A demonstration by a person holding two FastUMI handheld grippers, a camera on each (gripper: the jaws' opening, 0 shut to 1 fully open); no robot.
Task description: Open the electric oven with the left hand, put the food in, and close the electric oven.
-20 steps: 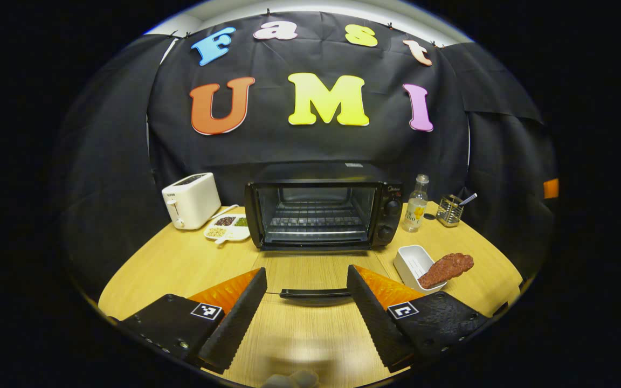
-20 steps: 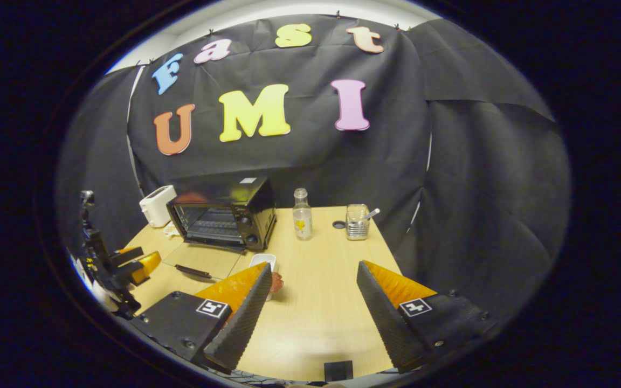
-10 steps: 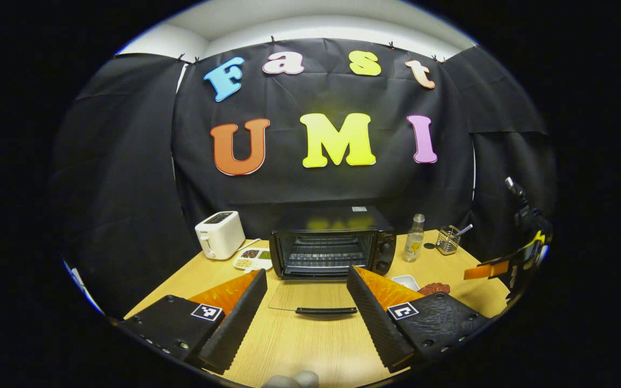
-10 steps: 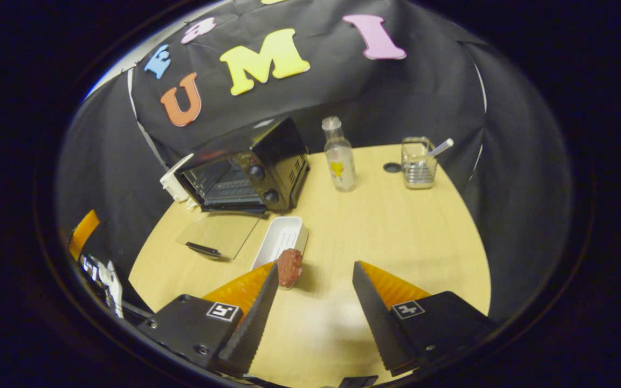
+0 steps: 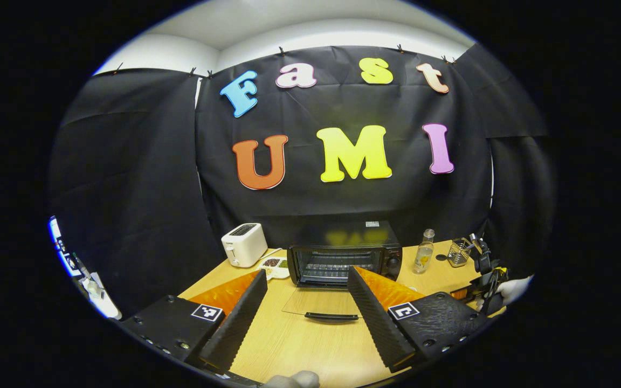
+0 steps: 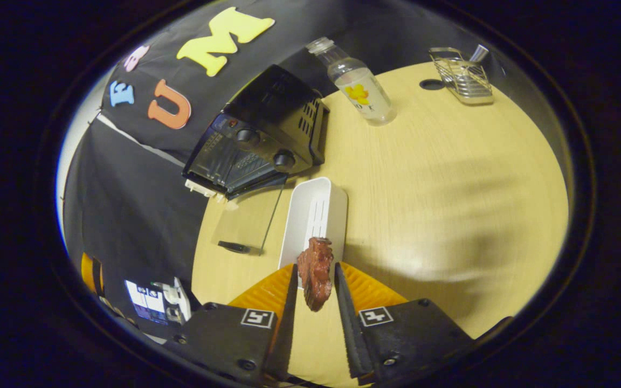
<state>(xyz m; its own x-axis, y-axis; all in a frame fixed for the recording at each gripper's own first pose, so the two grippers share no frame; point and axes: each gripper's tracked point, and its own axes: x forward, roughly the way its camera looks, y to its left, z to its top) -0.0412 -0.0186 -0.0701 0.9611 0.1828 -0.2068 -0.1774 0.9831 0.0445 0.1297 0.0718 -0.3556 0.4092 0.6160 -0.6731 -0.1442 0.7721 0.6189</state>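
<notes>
Left gripper view: left gripper (image 5: 304, 310) has its fingers spread wide, nothing in them, over the tabletop (image 5: 310, 347) facing the electric oven (image 5: 344, 258), door down flat.

Right gripper view: right gripper (image 6: 315, 310) fingers pinch the brown food (image 6: 315, 272) at the white tray (image 6: 313, 218) beside the oven.

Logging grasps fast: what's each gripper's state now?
Left gripper: open, holding nothing.
Right gripper: closed on the meat piece.

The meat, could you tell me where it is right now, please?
In the right gripper view, the meat sits between the right tongs, at the near end of the white tray.
</notes>
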